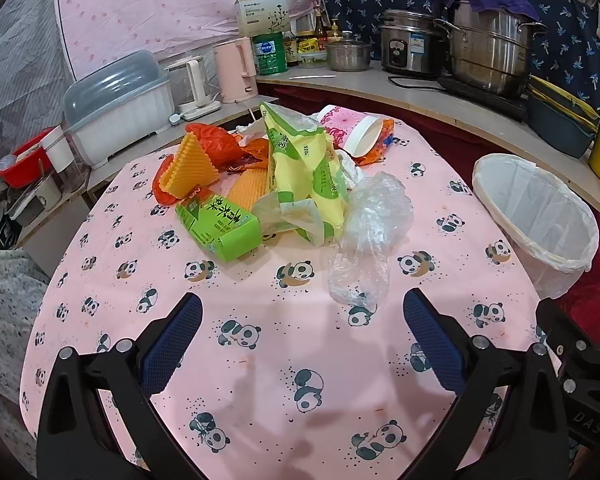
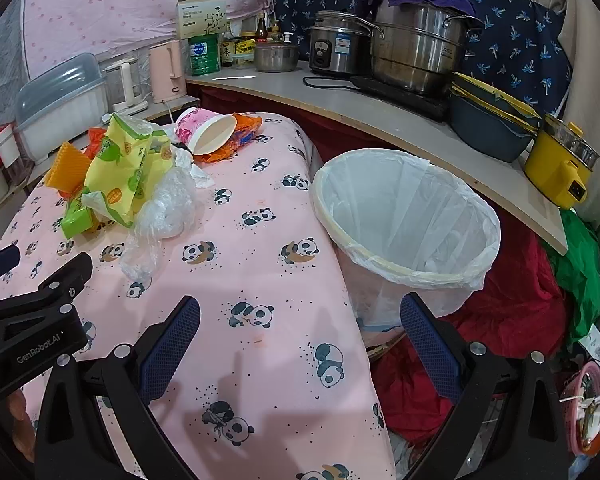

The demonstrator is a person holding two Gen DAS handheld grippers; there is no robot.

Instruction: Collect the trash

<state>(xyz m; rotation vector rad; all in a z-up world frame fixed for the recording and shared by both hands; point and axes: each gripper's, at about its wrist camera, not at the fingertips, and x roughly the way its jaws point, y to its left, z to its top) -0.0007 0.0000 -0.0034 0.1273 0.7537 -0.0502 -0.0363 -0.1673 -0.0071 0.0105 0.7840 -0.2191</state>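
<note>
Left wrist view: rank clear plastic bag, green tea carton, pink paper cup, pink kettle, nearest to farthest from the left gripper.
From the left gripper:
1. Clear plastic bag, just ahead, slightly right.
2. Green tea carton, ahead left, at the near edge of the trash pile.
3. Pink paper cup, on its side at the far end of the table.
4. Pink kettle, off the table, on the shelf behind.
</note>
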